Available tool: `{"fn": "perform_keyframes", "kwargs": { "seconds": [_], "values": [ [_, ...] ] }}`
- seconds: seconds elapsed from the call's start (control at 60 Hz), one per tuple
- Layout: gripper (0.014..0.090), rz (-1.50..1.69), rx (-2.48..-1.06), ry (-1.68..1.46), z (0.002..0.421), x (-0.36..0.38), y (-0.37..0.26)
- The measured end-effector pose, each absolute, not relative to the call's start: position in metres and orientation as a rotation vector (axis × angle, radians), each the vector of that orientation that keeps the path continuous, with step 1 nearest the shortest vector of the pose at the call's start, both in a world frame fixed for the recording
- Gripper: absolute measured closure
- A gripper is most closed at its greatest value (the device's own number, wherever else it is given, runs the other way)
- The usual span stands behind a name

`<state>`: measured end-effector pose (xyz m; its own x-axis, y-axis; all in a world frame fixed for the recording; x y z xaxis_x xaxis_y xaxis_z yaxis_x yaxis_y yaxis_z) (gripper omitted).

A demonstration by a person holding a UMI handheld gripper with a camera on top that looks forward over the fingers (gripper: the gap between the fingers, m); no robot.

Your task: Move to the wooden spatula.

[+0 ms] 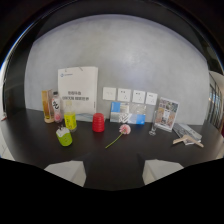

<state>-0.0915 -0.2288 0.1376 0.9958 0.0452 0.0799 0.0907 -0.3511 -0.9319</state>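
**Gripper open above the desk, wooden spatula far off to the right**

Your gripper [114, 172] is wide open and holds nothing: its 2 pale fingers [67, 171] stand well apart low in the view, with only bare dark desk [30, 135] showing in the gap between them.

The wooden spatula [187, 142] lies flat on the desk well beyond the fingers and off to their right, near the desk's far right end. It is touching or overlapping a clear plastic tray [187, 131] just behind it (you cannot tell which from this view).

Straight ahead of the fingers lies a pink flower [124, 129] on a green stem, the stem pointing back toward you. Just left of it stands a red ribbed cup [98, 122]. Further left sit a lime-green container [64, 137], a glass of yellow liquid [69, 120], and a tall bottle of amber liquid [47, 106] with a smaller clear bottle beside it.

Against the grey wall [150, 55] leans a white paper bag [78, 90] with dark print. To its right, 4 white wall sockets [130, 95] run in a row, with a blue and clear box [127, 113] below them. Right of that box stand a small stemmed glass [153, 128] and an upright picture card [165, 114], both between the box and the spatula.
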Motion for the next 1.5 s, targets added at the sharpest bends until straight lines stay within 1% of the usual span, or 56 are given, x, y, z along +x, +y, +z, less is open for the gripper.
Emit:
{"fn": "perform_keyframes", "kwargs": {
  "seconds": [0.2, 0.367, 0.583, 0.75, 0.967, 1.167, 1.5],
  "values": [
    [0.0198, -0.063, -1.950, -0.088, 0.134, -0.084, -0.237],
    [0.0197, -0.093, -1.991, -0.064, 0.123, -0.052, -0.257],
    [0.0196, -0.215, -2.060, 0.015, 0.112, 0.041, -0.278],
    [0.0192, -0.300, -2.094, 0.048, 0.109, 0.128, -0.274],
    [0.0192, -0.322, -2.104, 0.024, 0.109, 0.234, -0.233],
    [0.0191, -0.294, -2.105, -0.033, 0.104, 0.305, -0.177],
    [0.0191, -0.228, -2.145, -0.087, 0.072, 0.370, -0.097]
  ]
}}
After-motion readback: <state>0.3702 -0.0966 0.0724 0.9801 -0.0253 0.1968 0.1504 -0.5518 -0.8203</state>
